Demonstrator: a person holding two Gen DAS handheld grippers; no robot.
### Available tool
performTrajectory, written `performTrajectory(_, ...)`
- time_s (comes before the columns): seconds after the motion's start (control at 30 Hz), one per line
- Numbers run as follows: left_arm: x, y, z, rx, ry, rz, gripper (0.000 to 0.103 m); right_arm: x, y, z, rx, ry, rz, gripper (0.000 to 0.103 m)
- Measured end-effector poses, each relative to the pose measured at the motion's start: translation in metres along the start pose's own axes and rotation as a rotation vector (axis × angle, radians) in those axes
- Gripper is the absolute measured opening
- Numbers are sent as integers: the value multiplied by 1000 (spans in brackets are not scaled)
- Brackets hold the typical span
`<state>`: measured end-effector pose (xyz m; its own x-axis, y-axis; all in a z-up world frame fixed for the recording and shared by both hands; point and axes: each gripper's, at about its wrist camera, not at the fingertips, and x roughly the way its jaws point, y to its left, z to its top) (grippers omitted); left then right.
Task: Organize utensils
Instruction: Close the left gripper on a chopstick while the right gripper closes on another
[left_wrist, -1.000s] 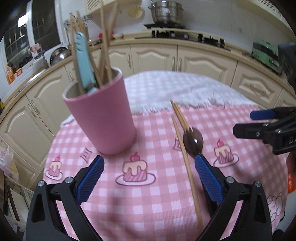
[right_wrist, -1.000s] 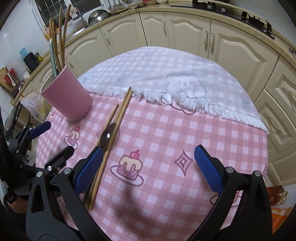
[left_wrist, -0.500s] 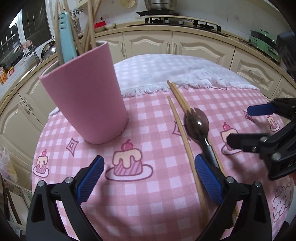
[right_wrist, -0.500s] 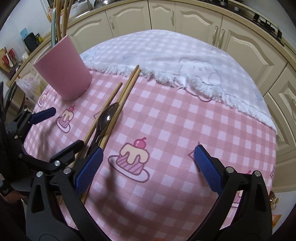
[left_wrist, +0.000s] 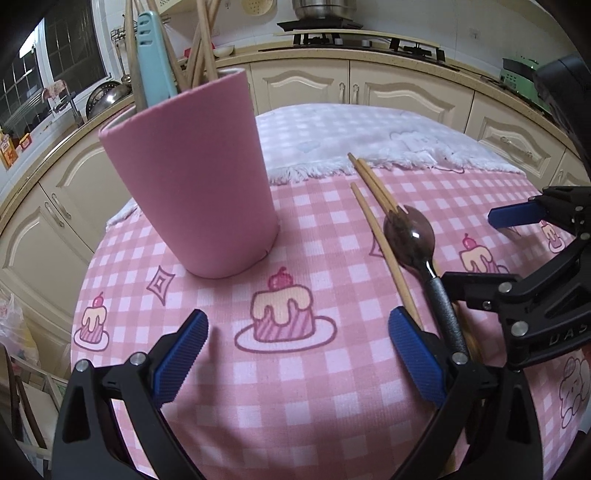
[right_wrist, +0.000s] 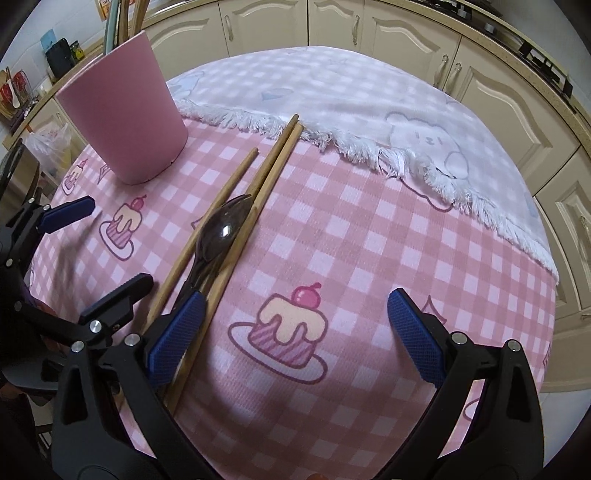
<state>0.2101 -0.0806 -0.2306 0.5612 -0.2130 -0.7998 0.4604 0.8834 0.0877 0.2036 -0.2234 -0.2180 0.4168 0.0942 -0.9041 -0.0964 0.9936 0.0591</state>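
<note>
Left wrist view shows both grippers, left and right, lower than a second ago, jaws apart, nearing the spoon and chopsticks to lift cupward.

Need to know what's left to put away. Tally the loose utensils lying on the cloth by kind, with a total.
Wooden chopsticks: 3
Dark spoon: 1
Total: 4
</note>
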Motion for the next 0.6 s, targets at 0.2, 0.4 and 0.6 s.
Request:
performTrajectory(0.2, -1, -4, -3, 43, -3, 6, 96, 4, 6, 2, -36, 44, -24, 97)
performTrajectory(0.4, -6, -5, -1, 52, -21, -23, 96, 4, 7, 2, -45, 31, -42, 97)
performTrajectory(0.6, 1, -16, 9, 85, 11, -23, 96, 0, -10, -2, -25, 26, -45, 97)
